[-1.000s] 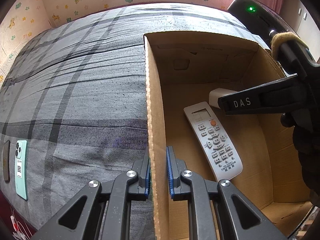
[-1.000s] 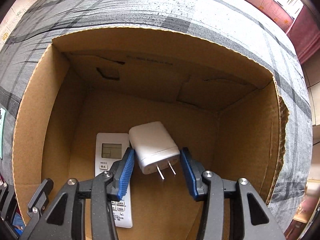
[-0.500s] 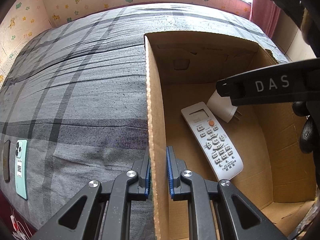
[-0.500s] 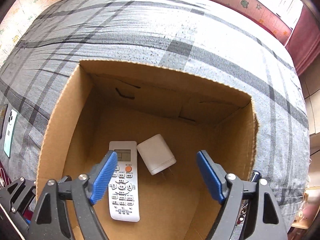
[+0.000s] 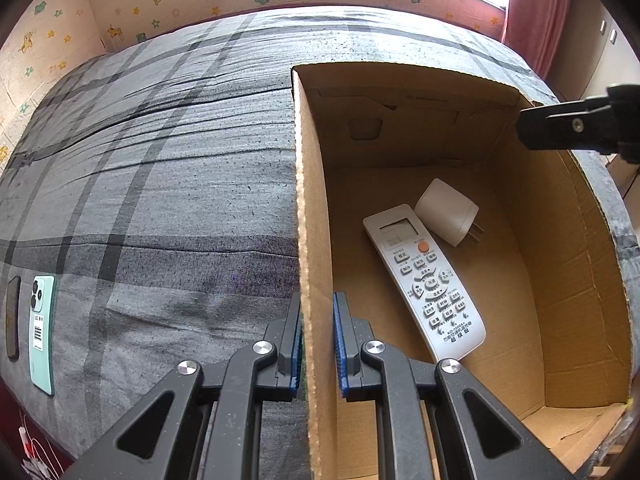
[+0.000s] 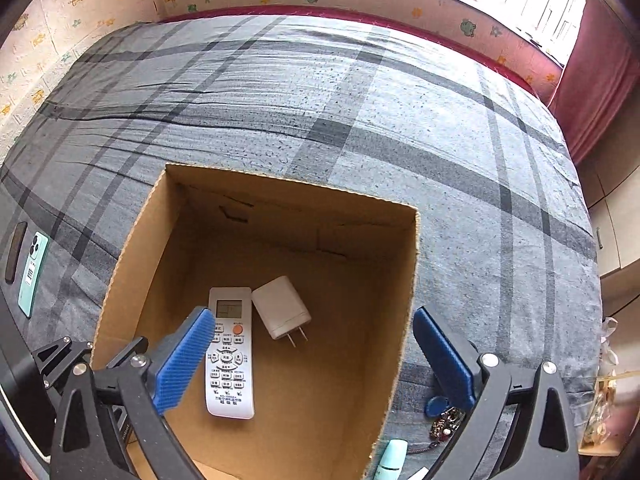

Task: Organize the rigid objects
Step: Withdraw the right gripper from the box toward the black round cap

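The remote [image 6: 230,350] and charger [image 6: 281,307] lay on the box [image 6: 132,248] floor. The left tool [image 5: 317,354] pinched the box's left wall; the right tool [image 6: 314,354], just spread, held nothing. A phone [image 6: 33,274] remained at the bed's [image 6: 320,100] left edge.

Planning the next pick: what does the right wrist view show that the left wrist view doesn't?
Only the right wrist view: a blue tag with keys and a mint tube beside the box, between the open right gripper fingers. Only the left wrist view: the left gripper clamped on the box wall. Both: remote, charger, green phone and dark phone.
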`<control>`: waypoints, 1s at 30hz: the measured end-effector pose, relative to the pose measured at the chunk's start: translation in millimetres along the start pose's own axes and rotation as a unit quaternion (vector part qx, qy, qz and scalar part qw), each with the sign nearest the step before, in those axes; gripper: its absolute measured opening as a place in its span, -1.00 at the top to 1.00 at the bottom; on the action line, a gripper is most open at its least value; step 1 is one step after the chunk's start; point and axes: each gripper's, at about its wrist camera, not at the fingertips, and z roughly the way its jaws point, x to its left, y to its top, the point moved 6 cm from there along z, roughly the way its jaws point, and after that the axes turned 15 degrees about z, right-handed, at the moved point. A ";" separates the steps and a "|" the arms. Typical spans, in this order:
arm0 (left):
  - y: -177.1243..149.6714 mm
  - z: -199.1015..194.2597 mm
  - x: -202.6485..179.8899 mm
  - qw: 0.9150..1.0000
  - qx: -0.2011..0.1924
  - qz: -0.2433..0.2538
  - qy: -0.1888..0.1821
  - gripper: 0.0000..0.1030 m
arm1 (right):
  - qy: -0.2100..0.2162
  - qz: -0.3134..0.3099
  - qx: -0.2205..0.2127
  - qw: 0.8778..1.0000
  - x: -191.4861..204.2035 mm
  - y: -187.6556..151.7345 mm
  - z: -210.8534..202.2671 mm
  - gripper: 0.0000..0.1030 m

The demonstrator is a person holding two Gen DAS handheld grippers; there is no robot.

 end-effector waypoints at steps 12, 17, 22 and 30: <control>0.4 -0.5 -1.2 1.000 0.001 0.001 0.002 0.72 | -0.035 0.026 -0.023 0.999 -67.6 7.3 -35.9 -0.99; 0.1 -0.5 -0.7 1.000 0.001 0.003 0.003 0.72 | -0.044 0.055 -0.018 0.997 -99.7 7.7 -35.3 -0.99; 0.1 -0.5 -0.4 1.000 0.002 0.003 0.002 0.72 | -0.050 0.083 -0.015 0.995 -125.9 7.1 -32.0 -0.99; 0.6 -0.7 -1.4 1.000 0.001 0.002 0.004 0.72 | -0.056 0.114 -0.008 0.992 -159.1 1.5 -20.0 -0.99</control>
